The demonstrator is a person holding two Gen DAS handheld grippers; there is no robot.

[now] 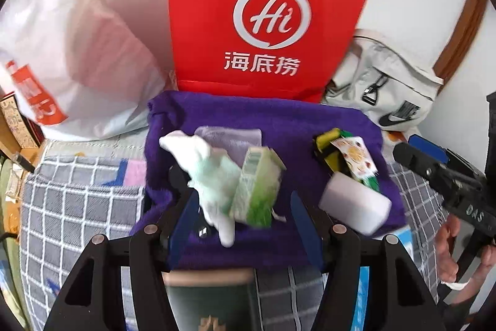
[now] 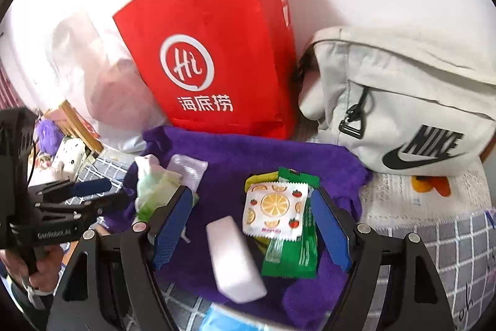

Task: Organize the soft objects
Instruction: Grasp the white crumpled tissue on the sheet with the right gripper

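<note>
Two tongs stand wide with nothing pinched; the left gripper (image 1: pixel 245 216) frames the green tissue pack (image 1: pixel 259 185) and white sock (image 1: pixel 201 166), the right gripper (image 2: pixel 251 225) the white sponge (image 2: pixel 234 259) and snack packets (image 2: pixel 279 213) on the purple towel (image 2: pixel 257 154); each should centre one soft item before closing gently.

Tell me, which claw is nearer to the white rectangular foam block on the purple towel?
Right. The right claw hangs open directly over the white rectangular foam block, which shows between its blue fingers. The left claw sits off to the side, over the pale green sock bundle.
</note>
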